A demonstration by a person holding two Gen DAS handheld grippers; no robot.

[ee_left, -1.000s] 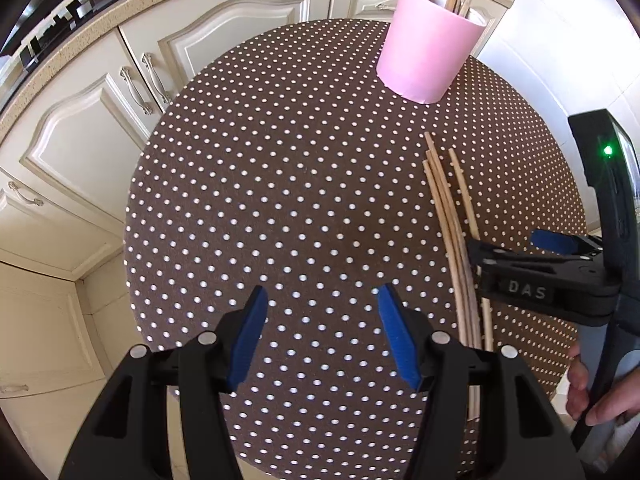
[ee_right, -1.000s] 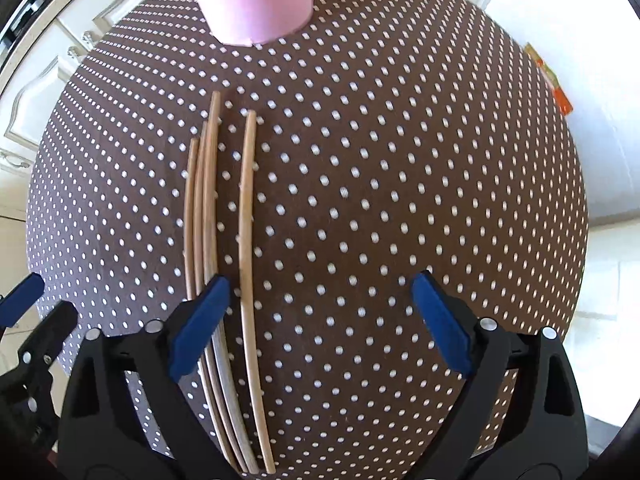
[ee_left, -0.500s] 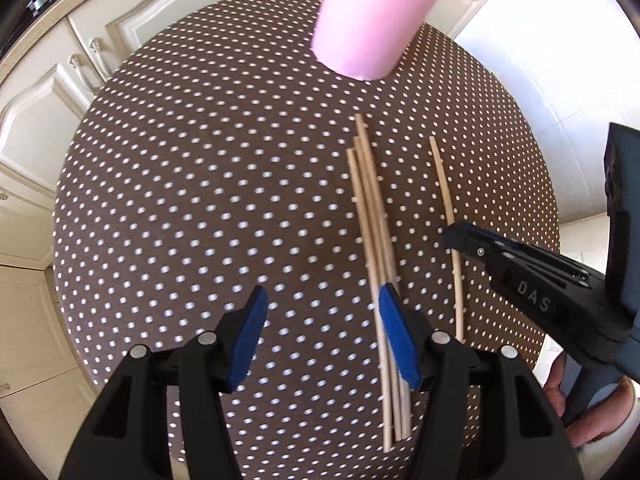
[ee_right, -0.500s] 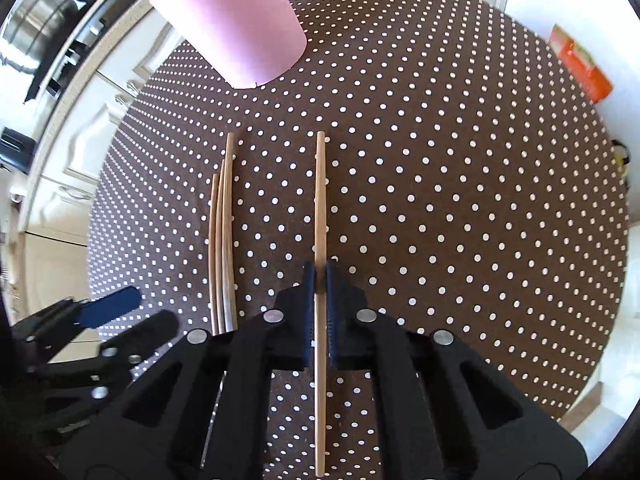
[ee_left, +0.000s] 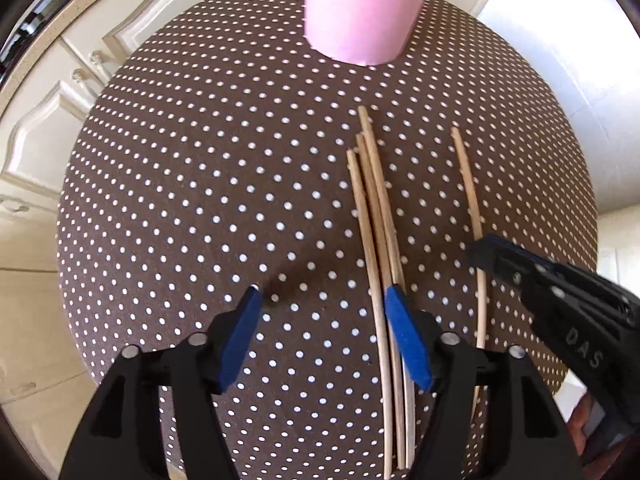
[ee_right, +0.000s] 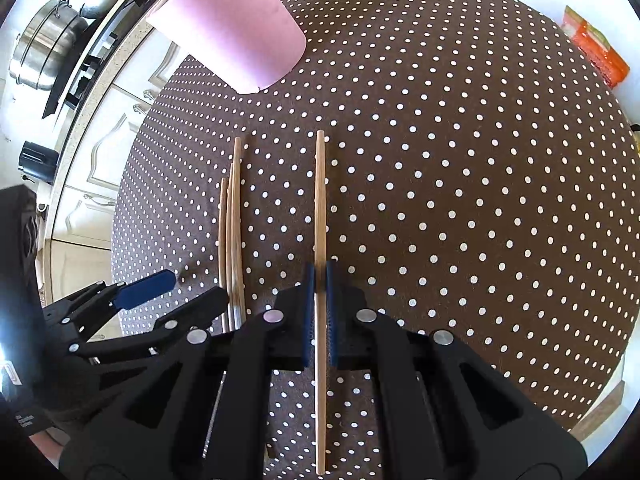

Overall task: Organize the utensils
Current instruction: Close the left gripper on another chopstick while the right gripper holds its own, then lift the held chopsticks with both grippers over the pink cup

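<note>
A pink cup (ee_left: 362,8) stands at the far side of the round brown polka-dot table (ee_left: 200,184); it also shows in the right wrist view (ee_right: 236,36). Three wooden chopsticks (ee_left: 376,240) lie together on the table, also in the right wrist view (ee_right: 232,240). My right gripper (ee_right: 319,280) is shut on a single chopstick (ee_right: 320,200), held apart to the right of the bundle; in the left wrist view this chopstick (ee_left: 468,192) runs under the right gripper (ee_left: 480,248). My left gripper (ee_left: 322,320) is open, its right finger beside the bundle.
Cream kitchen cabinets (ee_left: 80,80) stand behind the table. A stove with steel pots (ee_right: 44,52) is at the far left. An orange packet (ee_right: 596,52) lies beyond the table's right edge. White floor (ee_left: 560,60) lies to the right.
My right gripper shut on one chopstick and drew it to the right, away from the other three. My left gripper moved right and forward, toward the bundle and the cup.
</note>
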